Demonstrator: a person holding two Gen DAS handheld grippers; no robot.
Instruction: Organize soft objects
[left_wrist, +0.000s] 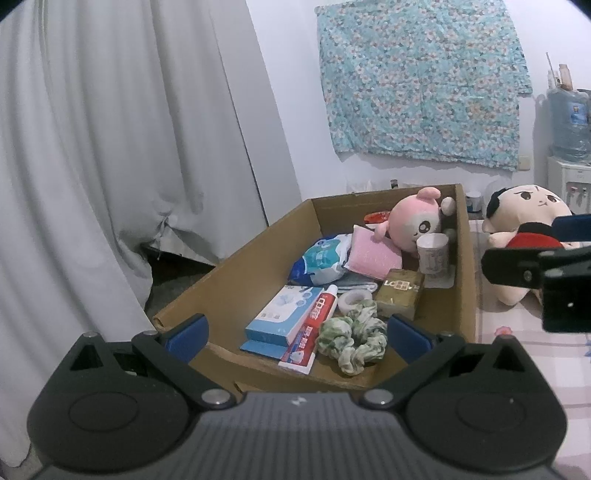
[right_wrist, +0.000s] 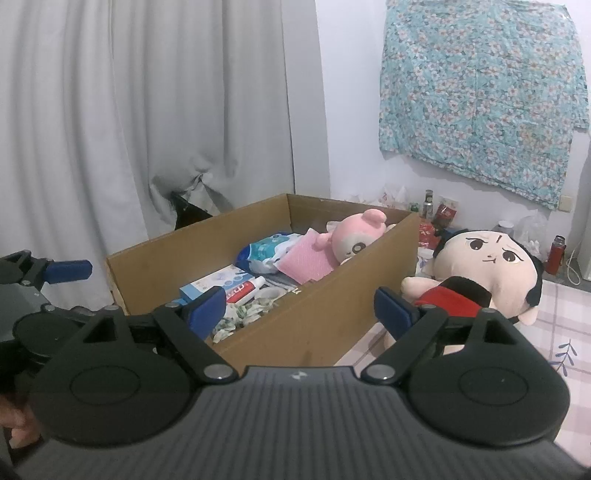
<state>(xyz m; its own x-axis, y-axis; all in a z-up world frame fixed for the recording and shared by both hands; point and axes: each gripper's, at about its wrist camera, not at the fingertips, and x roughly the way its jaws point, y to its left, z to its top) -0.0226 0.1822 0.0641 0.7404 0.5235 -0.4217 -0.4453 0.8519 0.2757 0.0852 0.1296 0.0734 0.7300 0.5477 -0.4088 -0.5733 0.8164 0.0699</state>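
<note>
Plush doll (right_wrist: 491, 266) with the big cream face, black hair and red top lies on the pink checked cloth (right_wrist: 561, 332) at the right of the right wrist view, just outside the cardboard box (right_wrist: 314, 325). Its lower body is hidden behind the right gripper's (right_wrist: 308, 312) right-hand blue pad, and in the left wrist view that gripper's dark frame covers part of its red top. The right gripper's jaws stand wide apart with nothing between the pads; the box's near corner fills the gap.

Inside the box a pink plush toy (left_wrist: 417, 218) leans in the far right corner, its lower half cut off by a pink cushion (left_wrist: 373, 251) and a white printed cup (left_wrist: 433, 254). A blue and white soft packet (left_wrist: 321, 260) lies beside the cushion. Nearer the lens sit a blue and white carton (left_wrist: 280, 317), a toothpaste tube (left_wrist: 310, 332), a roll of white tape (left_wrist: 352, 299), a gold carton (left_wrist: 400, 295) and a green and white scrunchie (left_wrist: 352, 336).

The left gripper (left_wrist: 295, 332) hangs over the box's near edge, jaws wide apart and empty.

A grey curtain (left_wrist: 110, 147) fills the left of both views. A floral cloth (left_wrist: 421, 77) hangs on the wall at upper right. A water dispenser (left_wrist: 569, 125) is cut off at the right edge of the left wrist view. Small bottles along the wall behind the box are too small to make out.
</note>
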